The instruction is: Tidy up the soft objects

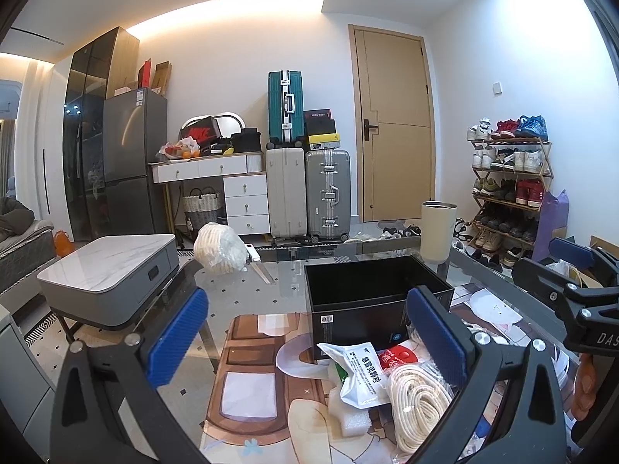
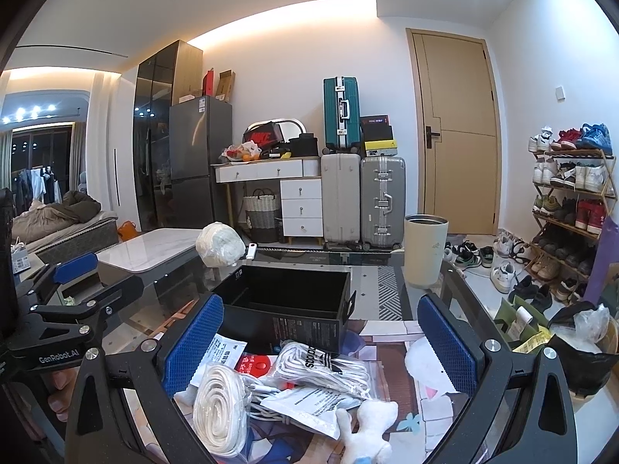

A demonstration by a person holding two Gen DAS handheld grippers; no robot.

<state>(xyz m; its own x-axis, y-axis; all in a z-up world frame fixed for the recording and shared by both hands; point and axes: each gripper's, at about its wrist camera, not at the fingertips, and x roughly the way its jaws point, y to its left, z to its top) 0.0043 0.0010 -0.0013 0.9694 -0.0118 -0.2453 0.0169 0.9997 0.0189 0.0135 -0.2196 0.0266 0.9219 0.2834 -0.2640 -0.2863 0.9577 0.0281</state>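
An open, empty black box (image 1: 371,290) (image 2: 290,301) stands on the glass table. In front of it lies a pile of soft things: a cream rope coil in plastic (image 1: 418,402) (image 2: 220,406), a white medicine pouch (image 1: 359,371), a red-and-white packet (image 1: 398,357) (image 2: 255,363), bagged white laces (image 2: 321,367), a flat white pouch (image 2: 309,406), a white plush toy (image 2: 367,429) and a white foam piece (image 1: 356,421). My left gripper (image 1: 309,344) is open above the pile. My right gripper (image 2: 319,348) is open above it too; it also shows at the right edge of the left wrist view (image 1: 565,270).
A bagged cream bundle (image 1: 220,249) (image 2: 219,245) lies at the table's far edge next to a white stick (image 2: 251,250). A cream cup (image 1: 437,230) (image 2: 425,247) stands behind the box at right. A grey marble-topped table (image 1: 112,274) is to the left, a shoe rack (image 2: 572,208) to the right.
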